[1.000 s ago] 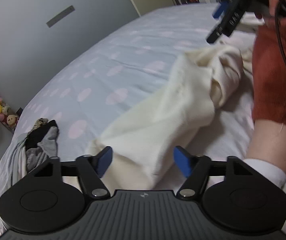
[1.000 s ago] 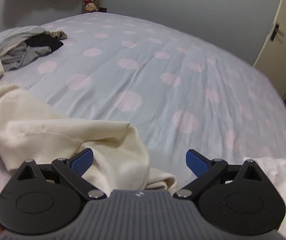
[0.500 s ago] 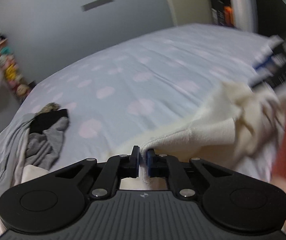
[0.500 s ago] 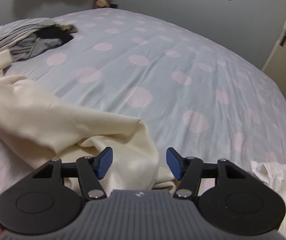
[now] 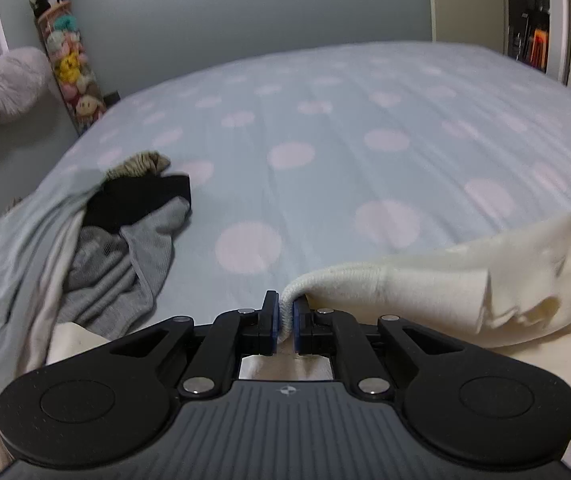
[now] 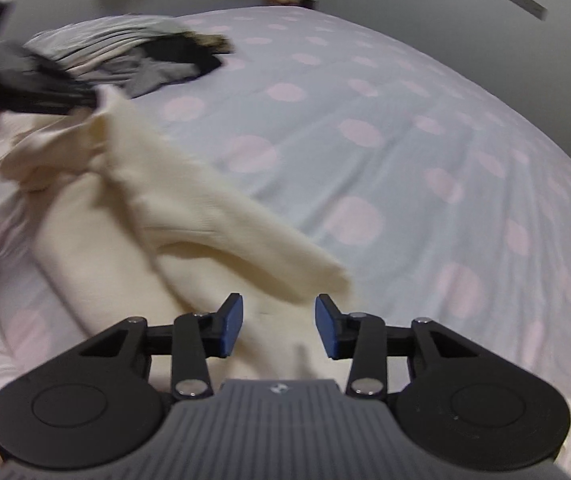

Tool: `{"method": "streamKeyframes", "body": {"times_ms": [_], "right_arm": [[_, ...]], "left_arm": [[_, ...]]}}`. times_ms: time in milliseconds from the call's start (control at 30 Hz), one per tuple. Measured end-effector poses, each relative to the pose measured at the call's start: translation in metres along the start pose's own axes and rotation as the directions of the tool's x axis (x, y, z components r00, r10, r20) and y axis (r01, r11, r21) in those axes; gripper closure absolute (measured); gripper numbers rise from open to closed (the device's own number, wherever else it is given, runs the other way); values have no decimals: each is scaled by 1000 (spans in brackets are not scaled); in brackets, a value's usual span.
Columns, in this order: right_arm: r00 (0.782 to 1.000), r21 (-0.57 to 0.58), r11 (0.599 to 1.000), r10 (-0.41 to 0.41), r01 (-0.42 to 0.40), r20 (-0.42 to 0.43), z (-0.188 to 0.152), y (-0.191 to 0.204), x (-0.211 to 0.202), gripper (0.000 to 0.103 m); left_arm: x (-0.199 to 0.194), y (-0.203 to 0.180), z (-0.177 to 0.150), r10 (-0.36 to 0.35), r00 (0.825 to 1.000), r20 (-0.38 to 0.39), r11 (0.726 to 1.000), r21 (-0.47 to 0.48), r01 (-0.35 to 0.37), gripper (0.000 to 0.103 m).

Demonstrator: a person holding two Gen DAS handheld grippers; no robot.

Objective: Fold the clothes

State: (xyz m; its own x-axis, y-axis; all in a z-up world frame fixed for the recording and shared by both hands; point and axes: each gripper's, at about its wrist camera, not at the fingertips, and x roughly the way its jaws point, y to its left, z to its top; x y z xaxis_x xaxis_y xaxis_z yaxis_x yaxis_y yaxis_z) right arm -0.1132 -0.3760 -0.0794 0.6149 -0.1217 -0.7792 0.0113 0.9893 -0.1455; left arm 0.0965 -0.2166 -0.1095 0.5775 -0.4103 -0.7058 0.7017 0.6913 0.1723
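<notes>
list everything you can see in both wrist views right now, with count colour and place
cream garment: one, cream knit, near side of the bed, edge pinched in the left gripper
clothes pile: one heap, grey, black and pale pieces, left edge of the bed
bedsheet: one, pale blue with pink dots, covering the bed
plush toys: several, mixed colours, stacked against the far wall
door: one, cream, far right
left gripper: black, blue pads, shut on the cream garment
right gripper: black, blue pads, jaws just closing, apart over cream fabric

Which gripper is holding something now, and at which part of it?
The left gripper pinches the cream garment at its ribbed edge. The right gripper has been closing over the cloth, pads not yet pressing.
</notes>
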Motion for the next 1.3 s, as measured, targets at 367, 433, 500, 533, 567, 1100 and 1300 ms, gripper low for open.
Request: {"method": "streamKeyframes", "body": {"times_ms": [367, 433, 500, 533, 567, 1100, 1300], "right_arm": [[998, -108, 994, -16, 10, -54, 21, -4, 49, 63], [999, -109, 994, -2, -3, -49, 25, -10, 53, 65], [999, -79, 996, 37, -39, -25, 32, -20, 50, 64], [999, -68, 996, 48, -49, -14, 35, -24, 49, 64], [999, -64, 997, 48, -48, -8, 38, -29, 49, 64], [995, -106, 993, 44, -53, -87, 18, -27, 89, 66], [991, -11, 996, 93, -94, -97, 15, -39, 97, 67]], "left_arm": [[30, 1, -6, -18, 997, -77, 1000, 21, 20, 98], [32, 2, -6, -23, 996, -82, 999, 24, 25, 97], [34, 3, -5, -29, 996, -87, 999, 23, 31, 97], [34, 4, -5, -32, 995, -90, 999, 22, 34, 97], [35, 4, -5, -35, 995, -92, 999, 23, 37, 97], [50, 4, -4, -51, 991, -121, 999, 14, 53, 96], [49, 3, -6, -46, 992, -116, 999, 12, 48, 92]]}}
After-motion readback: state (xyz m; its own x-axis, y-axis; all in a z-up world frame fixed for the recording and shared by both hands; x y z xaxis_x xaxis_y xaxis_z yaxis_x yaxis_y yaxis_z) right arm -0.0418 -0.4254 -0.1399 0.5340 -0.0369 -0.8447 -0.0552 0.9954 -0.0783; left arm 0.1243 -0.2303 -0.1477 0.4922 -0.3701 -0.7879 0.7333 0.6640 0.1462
